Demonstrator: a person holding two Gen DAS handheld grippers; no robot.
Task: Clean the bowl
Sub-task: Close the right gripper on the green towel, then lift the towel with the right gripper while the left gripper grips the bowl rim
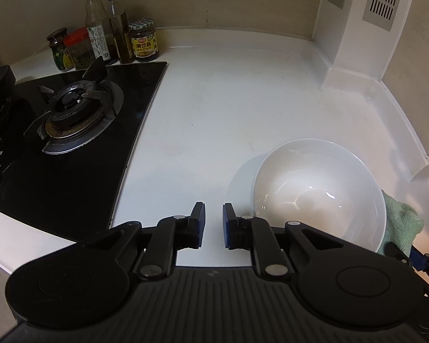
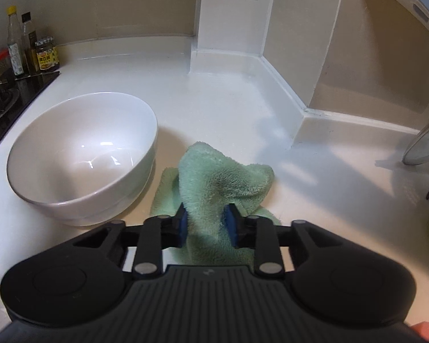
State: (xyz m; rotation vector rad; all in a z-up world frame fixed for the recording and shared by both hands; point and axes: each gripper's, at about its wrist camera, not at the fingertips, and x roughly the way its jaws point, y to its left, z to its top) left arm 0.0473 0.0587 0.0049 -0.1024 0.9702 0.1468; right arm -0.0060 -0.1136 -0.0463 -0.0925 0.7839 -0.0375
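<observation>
A large, empty white bowl (image 1: 320, 188) (image 2: 83, 154) stands upright on the white counter (image 2: 228, 100). Right beside it lies a bunched green cloth (image 2: 214, 177) (image 1: 403, 223). My right gripper (image 2: 206, 217) is shut on the cloth, with a raised fold pinched between its blue pads and the rest resting on the counter. My left gripper (image 1: 214, 214) hovers over the counter just left of the bowl's near rim. It is open, with a narrow gap between its pads and nothing in it.
A black gas stove (image 1: 71, 143) fills the left side, with sauce bottles and jars (image 1: 114, 37) behind it against the wall. A white corner pillar (image 2: 228, 28) rises at the back. A glass lid (image 2: 423, 148) leans at the far right.
</observation>
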